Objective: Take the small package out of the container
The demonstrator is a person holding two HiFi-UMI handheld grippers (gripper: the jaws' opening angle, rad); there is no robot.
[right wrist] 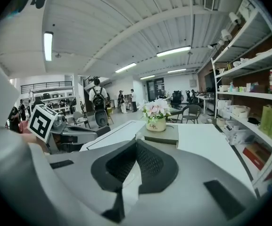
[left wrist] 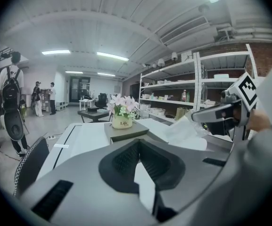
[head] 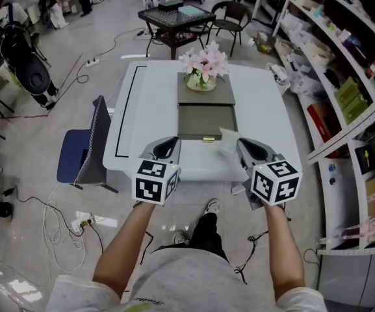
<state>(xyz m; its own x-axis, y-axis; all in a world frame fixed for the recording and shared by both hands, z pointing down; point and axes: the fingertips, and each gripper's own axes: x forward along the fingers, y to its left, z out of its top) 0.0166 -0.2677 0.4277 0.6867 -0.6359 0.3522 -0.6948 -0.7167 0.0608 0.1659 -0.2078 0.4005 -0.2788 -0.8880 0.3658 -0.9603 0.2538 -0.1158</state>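
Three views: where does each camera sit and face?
Head view: on the head, facing steeply down at the table; forearms, left gripper and right gripper show.
Left gripper view: on that gripper, facing along its jaws toward the flowers; right gripper, holding the package, at right.
Right gripper view: likewise; left gripper at left.
All share the flowers.

Bright ceiling tubes (right wrist: 47,46), soft shadows — fisheye-warped edges (dark corners)

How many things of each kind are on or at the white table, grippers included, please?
grippers: 2, the left gripper and the right gripper
drawer container: 1
flower pot: 1
small package: 1
total: 5
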